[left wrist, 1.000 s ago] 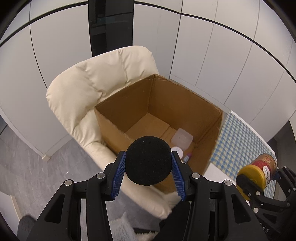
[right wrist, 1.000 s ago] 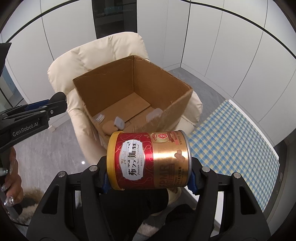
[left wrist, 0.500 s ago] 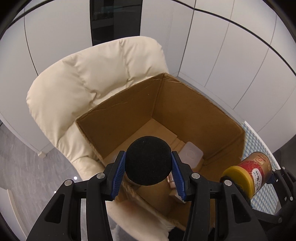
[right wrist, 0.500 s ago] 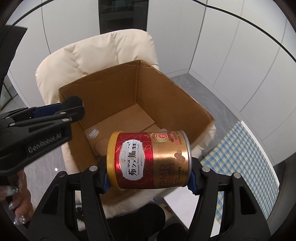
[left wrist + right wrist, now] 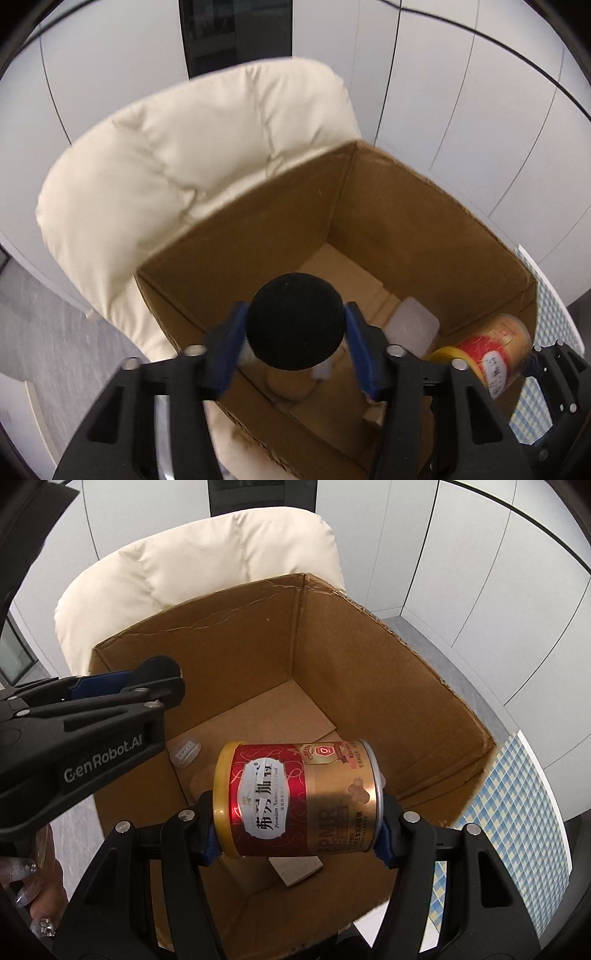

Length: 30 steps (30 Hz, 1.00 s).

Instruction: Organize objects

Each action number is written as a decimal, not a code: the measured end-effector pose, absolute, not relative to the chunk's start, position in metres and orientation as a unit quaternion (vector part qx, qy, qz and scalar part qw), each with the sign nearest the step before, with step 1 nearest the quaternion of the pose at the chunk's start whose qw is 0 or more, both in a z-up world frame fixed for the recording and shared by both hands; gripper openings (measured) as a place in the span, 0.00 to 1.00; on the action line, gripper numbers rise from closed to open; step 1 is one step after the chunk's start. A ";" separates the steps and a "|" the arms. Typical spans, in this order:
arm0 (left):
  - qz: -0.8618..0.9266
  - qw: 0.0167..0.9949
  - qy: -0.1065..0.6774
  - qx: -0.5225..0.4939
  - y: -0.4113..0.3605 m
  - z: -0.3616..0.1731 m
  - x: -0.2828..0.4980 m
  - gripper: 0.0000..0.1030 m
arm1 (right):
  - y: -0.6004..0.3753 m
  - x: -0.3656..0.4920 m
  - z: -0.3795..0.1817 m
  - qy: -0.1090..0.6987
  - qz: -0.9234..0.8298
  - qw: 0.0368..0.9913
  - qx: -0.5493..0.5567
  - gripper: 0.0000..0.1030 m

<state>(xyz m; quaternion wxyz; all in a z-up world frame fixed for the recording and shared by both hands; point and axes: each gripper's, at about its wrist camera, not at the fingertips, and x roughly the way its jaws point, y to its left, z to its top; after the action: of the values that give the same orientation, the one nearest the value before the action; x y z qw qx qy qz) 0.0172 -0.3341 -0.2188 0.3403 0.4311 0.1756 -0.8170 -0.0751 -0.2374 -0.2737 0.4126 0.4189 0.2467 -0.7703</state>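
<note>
Can: red-and-gold metal cylinder with a yellow lid, lying sideways, long axis running left to right, lid end to the left. Right gripper is clamping it at both ends, holding it over the open cardboard box.
Black foam ball: round, matte; left gripper is pinching it between blue pads, over the near-left part of the box.
Box: brown corrugated, square, open-topped, sitting on a cream padded armchair. A clear plastic container is lying on its floor.
Blue checked cloth is lying just right of the box.
</note>
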 end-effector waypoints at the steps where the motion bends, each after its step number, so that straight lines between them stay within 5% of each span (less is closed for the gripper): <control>1: -0.817 0.345 0.167 0.430 -0.334 -0.217 0.017 0.77 | -0.239 -0.076 -0.275 0.248 -0.771 0.413 0.416 0.71; 2: -0.817 0.347 0.163 0.430 -0.335 -0.217 0.017 0.92 | -0.240 -0.076 -0.275 0.250 -0.773 0.412 0.413 0.80; 3: -0.819 0.349 0.158 0.428 -0.335 -0.215 0.017 0.97 | -0.241 -0.075 -0.275 0.253 -0.777 0.408 0.408 0.97; 4: -0.821 0.350 0.154 0.423 -0.334 -0.213 0.019 0.97 | -0.241 -0.075 -0.274 0.253 -0.781 0.404 0.403 1.00; 21: -0.837 0.309 0.181 0.414 -0.324 -0.180 0.027 0.97 | -0.205 -0.083 -0.239 0.204 -0.809 0.338 0.436 1.00; 30: -0.867 0.258 0.132 0.404 -0.286 -0.135 0.018 0.99 | -0.163 -0.077 -0.195 0.186 -0.830 0.264 0.455 1.00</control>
<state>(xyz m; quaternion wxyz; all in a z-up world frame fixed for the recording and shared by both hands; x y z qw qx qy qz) 0.0181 -0.2859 -0.1352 0.2582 0.4044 0.1319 -0.8674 -0.0772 -0.1630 -0.1951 0.2639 0.4553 0.1863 -0.8297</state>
